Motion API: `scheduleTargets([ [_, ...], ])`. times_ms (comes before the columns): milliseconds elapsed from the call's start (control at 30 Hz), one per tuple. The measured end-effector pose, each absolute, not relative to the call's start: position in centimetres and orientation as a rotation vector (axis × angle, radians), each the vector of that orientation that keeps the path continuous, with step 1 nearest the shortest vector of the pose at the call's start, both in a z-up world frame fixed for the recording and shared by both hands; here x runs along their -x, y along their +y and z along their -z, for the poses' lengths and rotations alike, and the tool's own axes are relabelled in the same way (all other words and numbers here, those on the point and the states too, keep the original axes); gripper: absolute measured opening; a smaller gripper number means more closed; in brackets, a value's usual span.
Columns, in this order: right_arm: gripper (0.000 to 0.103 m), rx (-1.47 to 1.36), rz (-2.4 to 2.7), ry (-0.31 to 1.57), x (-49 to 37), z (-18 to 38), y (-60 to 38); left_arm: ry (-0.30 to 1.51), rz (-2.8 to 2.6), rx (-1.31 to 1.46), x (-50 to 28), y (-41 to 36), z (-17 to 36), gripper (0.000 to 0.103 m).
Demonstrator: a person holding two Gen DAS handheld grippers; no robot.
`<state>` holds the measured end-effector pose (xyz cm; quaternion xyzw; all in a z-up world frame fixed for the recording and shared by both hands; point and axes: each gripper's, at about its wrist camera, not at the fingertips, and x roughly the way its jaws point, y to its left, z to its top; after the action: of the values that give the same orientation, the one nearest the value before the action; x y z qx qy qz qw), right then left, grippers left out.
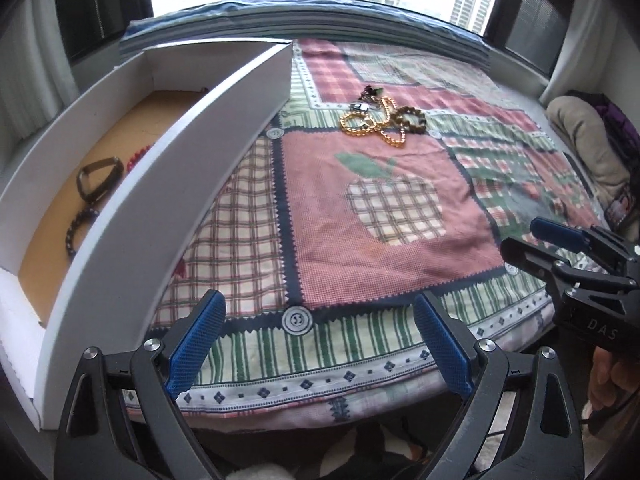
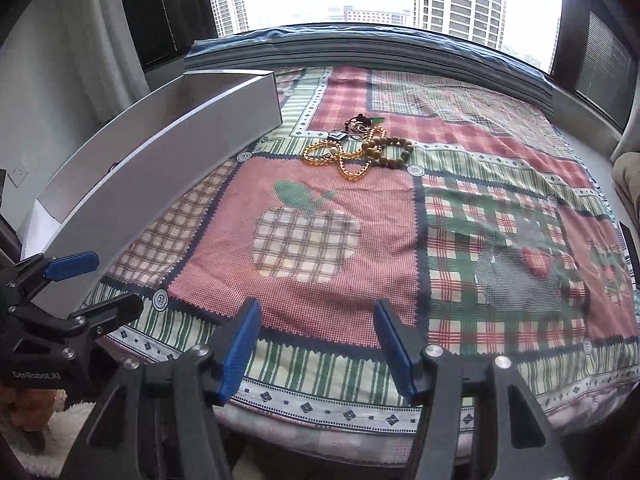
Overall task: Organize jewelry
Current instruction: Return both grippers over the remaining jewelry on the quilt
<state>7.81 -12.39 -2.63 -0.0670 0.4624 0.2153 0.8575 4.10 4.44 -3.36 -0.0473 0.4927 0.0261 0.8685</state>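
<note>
A heap of jewelry lies on the patchwork cloth (image 1: 384,216): a gold bead chain (image 1: 376,124), a brown wooden bead bracelet (image 1: 414,118) and small dark pieces (image 1: 370,94). The same gold bead chain (image 2: 340,156) shows in the right wrist view. At the left, a long white box (image 1: 160,208) holds an olive bangle (image 1: 98,178), a dark bead bracelet (image 1: 78,228) and red beads (image 1: 138,158). My left gripper (image 1: 318,344) hovers open over the cloth's near edge, beside the box, with nothing between its pads. My right gripper (image 2: 318,348) is open and empty too, well short of the heap.
In the left wrist view the right gripper (image 1: 524,240) sits at the right edge, with a hand (image 1: 608,380) on its grip. The left gripper (image 2: 112,284) overlaps the white box (image 2: 160,172) in the right wrist view. A beige cushion (image 1: 580,140) lies far right. A window ledge (image 1: 320,24) runs behind.
</note>
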Motion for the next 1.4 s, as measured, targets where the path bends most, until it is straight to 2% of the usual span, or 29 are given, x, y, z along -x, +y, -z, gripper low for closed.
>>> scheduleTargets([
  [867, 0.06, 0.113, -0.484, 1.065, -9.8, 5.6, -11.5, 1.121, -0.099, 0.078, -6.2, 4.6, 7.0, 0.095],
  [1400, 0.06, 0.031, -0.458, 1.127, -13.3, 7.0, -13.7, 1.159, -0.068, 0.084, -10.2, 4.5, 7.9, 0.095],
])
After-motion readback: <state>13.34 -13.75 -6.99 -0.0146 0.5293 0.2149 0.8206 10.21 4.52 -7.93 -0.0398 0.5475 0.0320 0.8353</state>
